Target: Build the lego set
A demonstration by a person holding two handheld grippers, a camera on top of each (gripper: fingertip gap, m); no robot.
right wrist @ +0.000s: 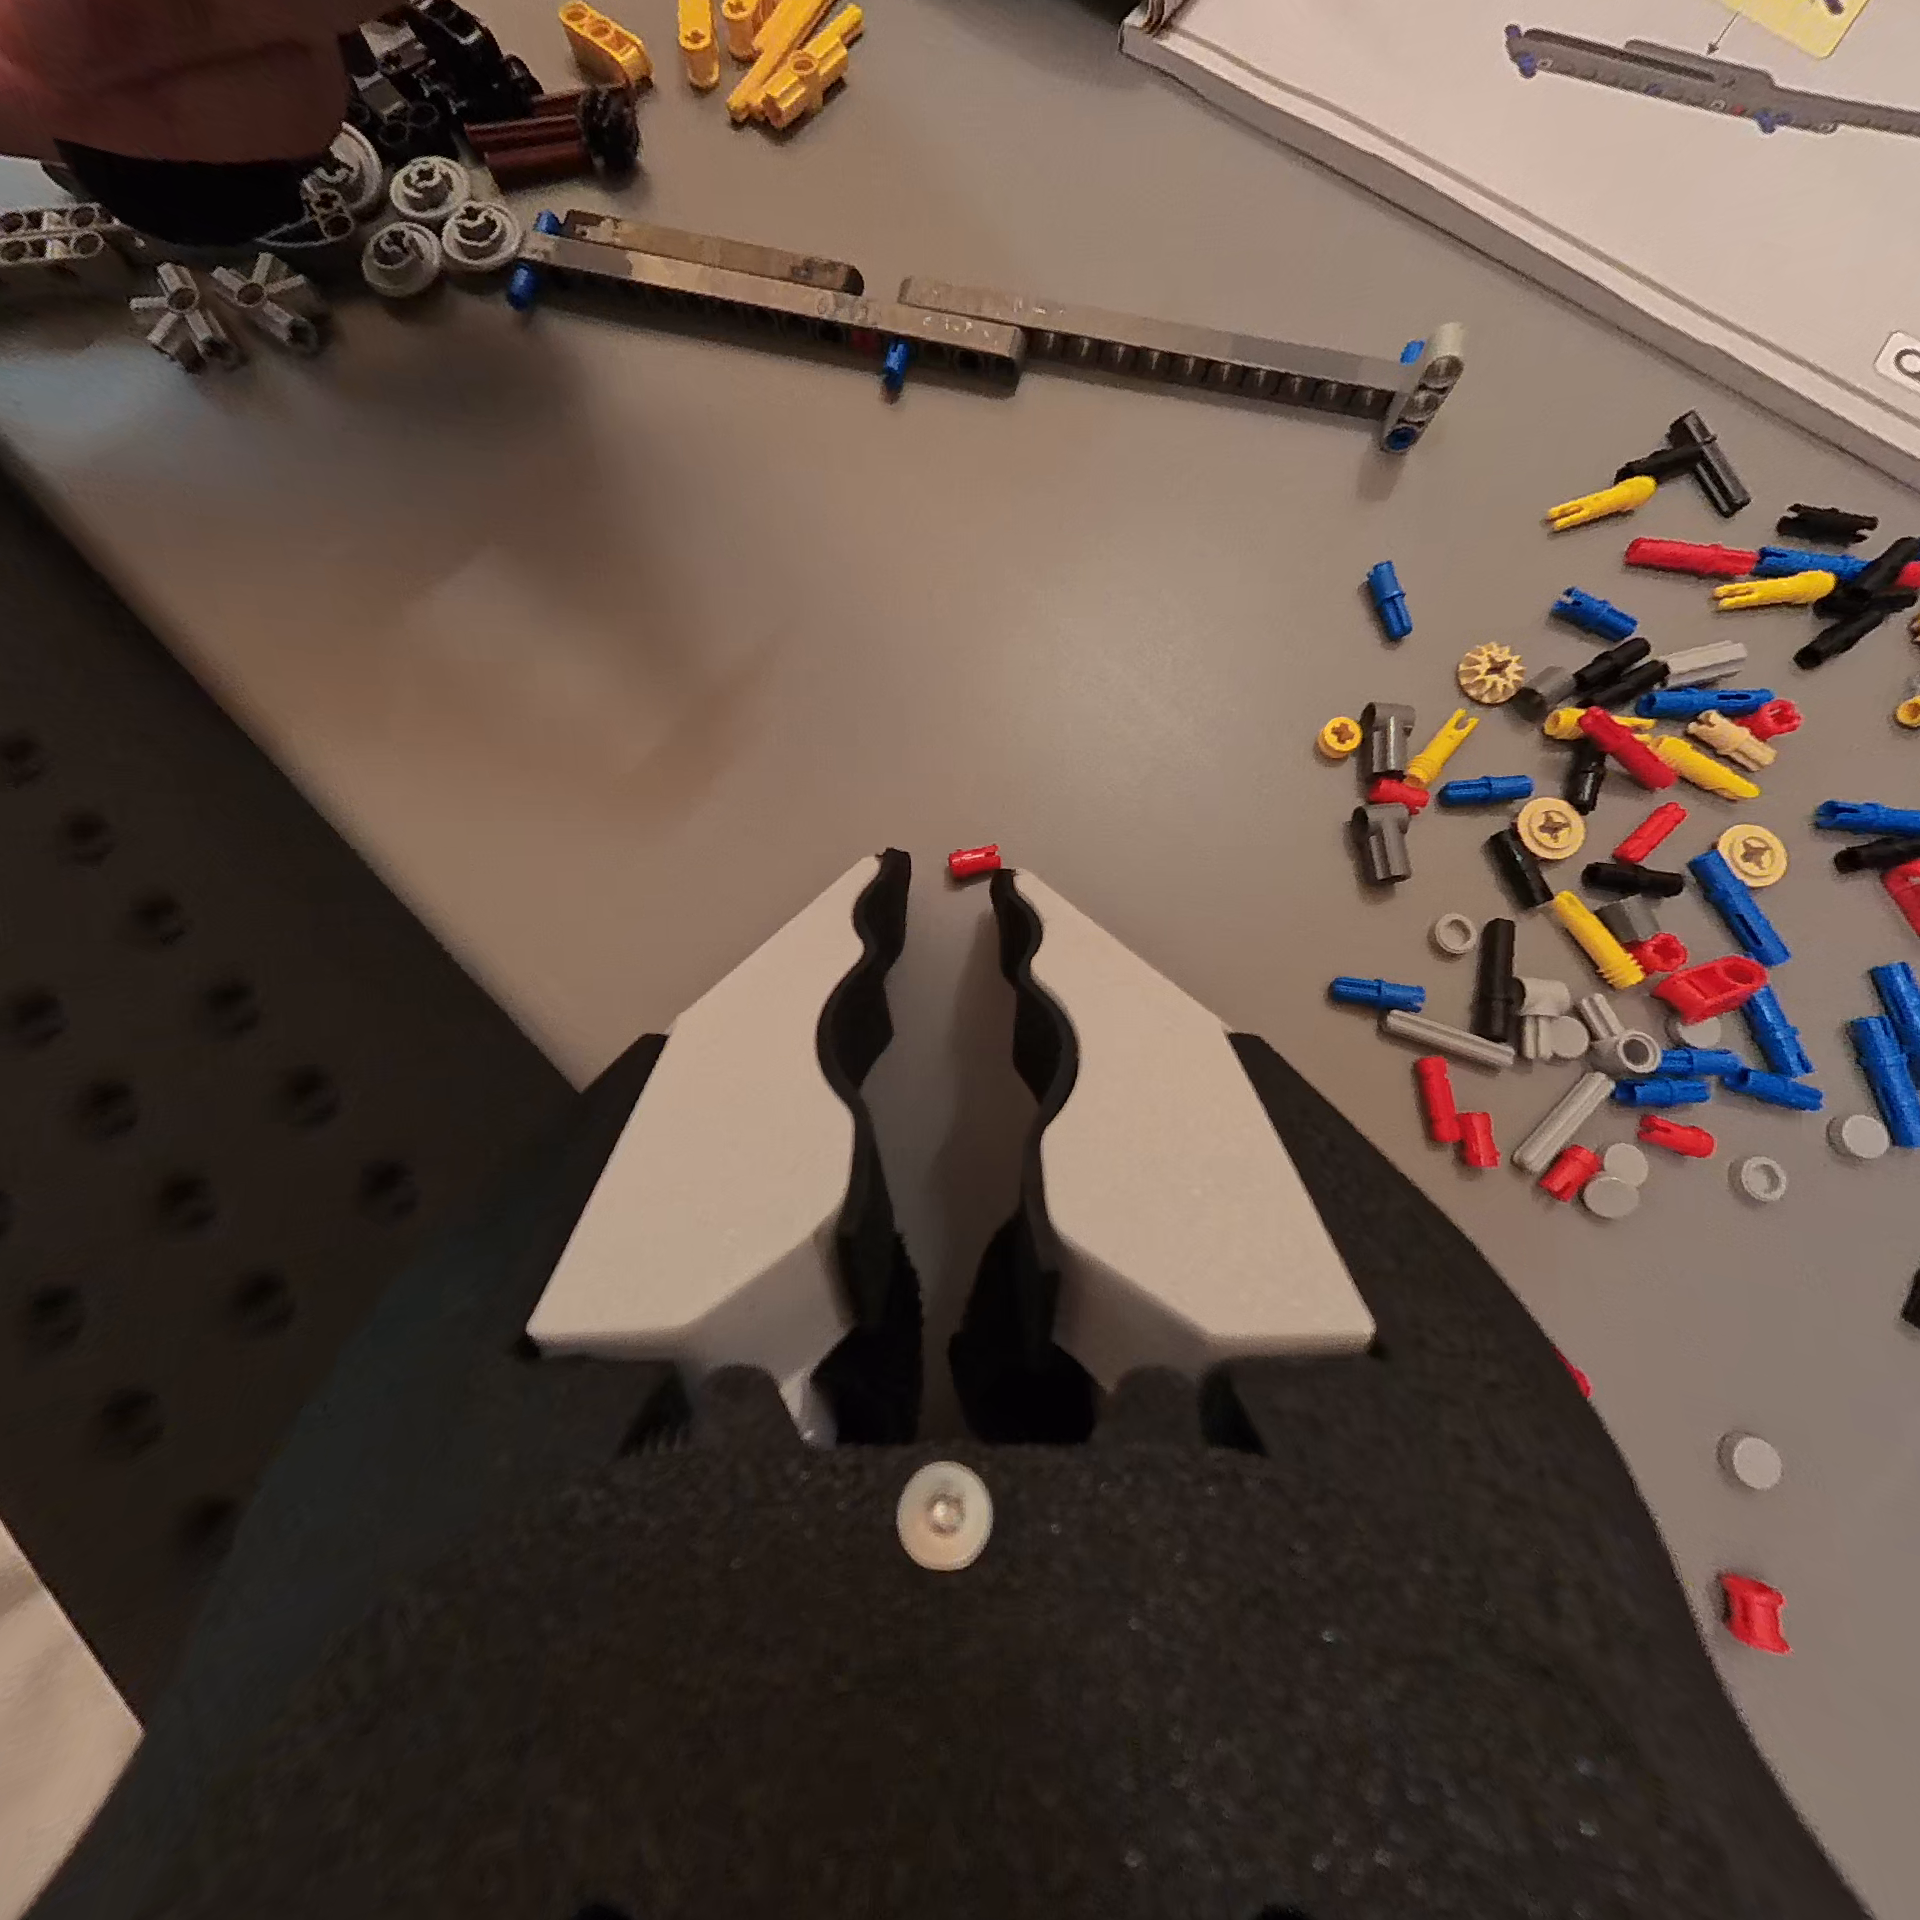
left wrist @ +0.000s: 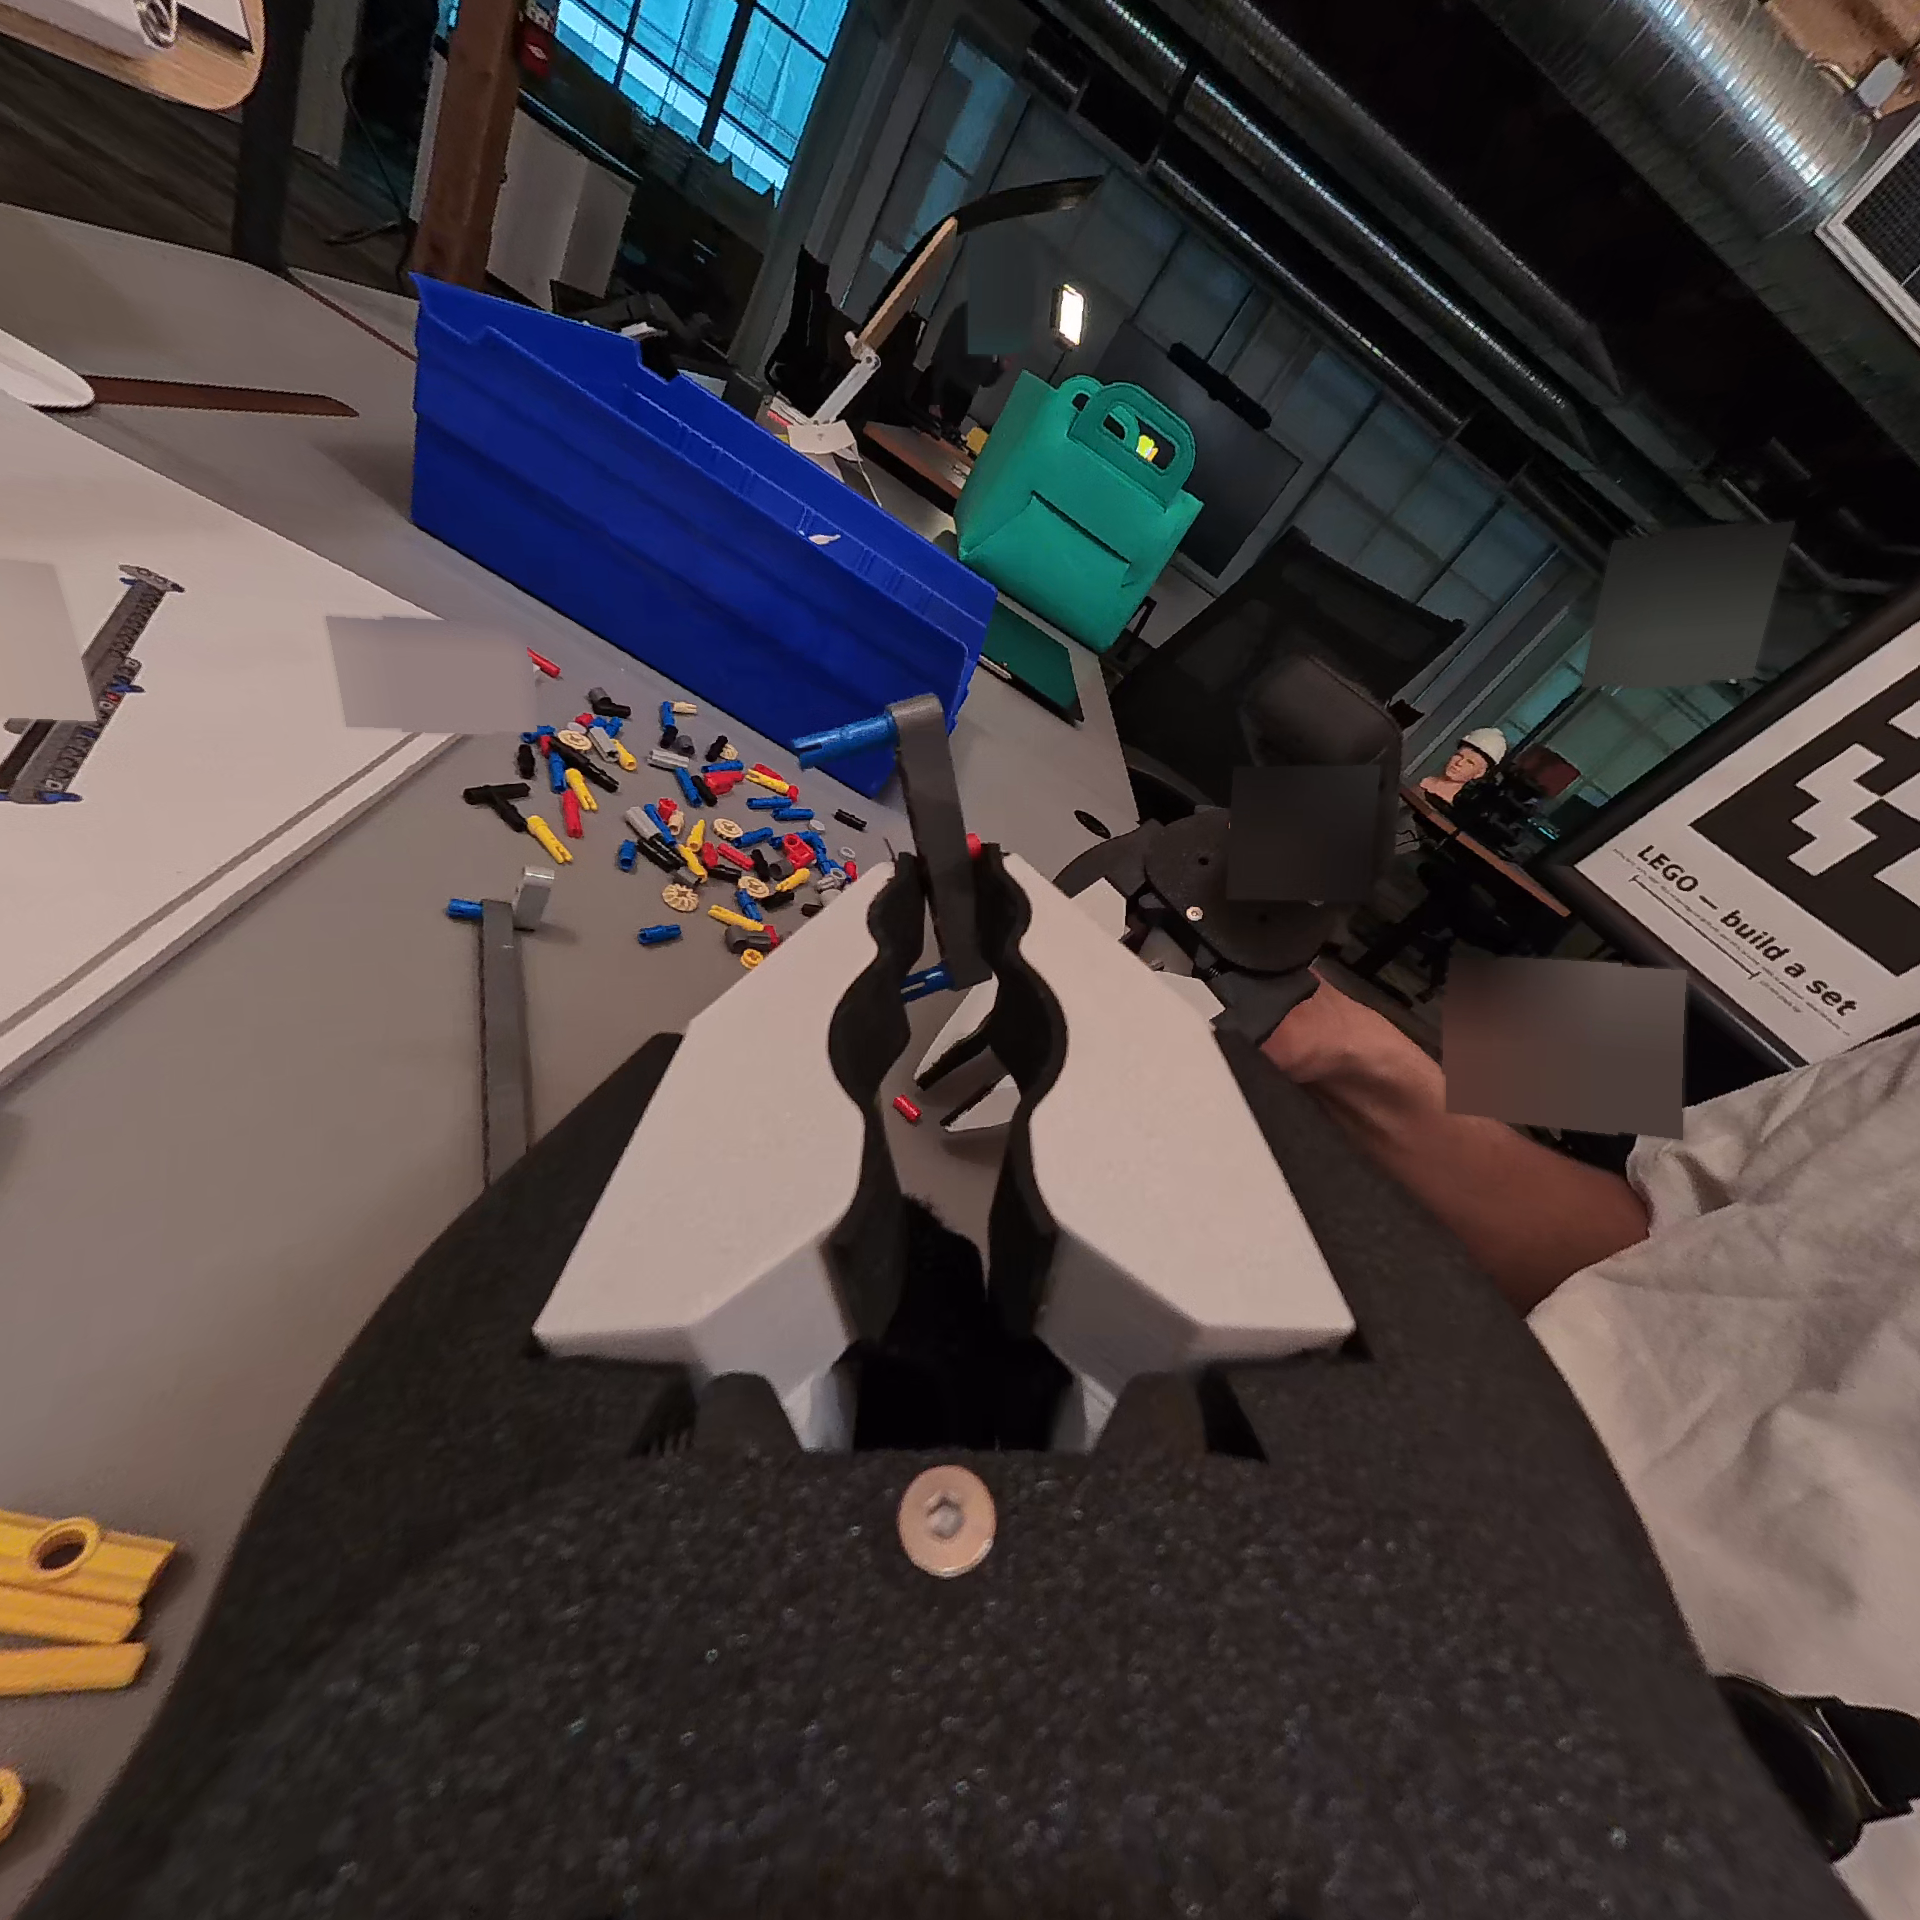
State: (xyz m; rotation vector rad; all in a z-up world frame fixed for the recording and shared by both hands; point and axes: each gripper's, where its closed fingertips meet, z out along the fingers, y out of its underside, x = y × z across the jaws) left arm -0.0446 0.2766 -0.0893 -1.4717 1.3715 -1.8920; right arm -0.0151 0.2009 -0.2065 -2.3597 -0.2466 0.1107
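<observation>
While the left gripper (left wrist: 951, 883) is raised off the table (left wrist: 260, 1143), its fingers pinch a dark grey beam (left wrist: 940, 831) that stands upright with a blue pin (left wrist: 847, 740) through its top end. Beyond lie loose pins (left wrist: 686, 810), a blue bin (left wrist: 665, 520) and the booklet (left wrist: 208, 727).

From the right wrist, the right gripper (right wrist: 945, 868) hangs low over the table, fingers slightly spread and holding nothing, a red pin (right wrist: 974, 860) lying just beyond the tips. Farther off lies a long grey assembly (right wrist: 935, 322), with scattered pins (right wrist: 1662, 852) to the right.

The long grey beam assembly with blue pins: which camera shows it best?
The right wrist view: the long grey beam assembly lies across the table, seen end to end. The left wrist view catches only one end, foreshortened.
</observation>
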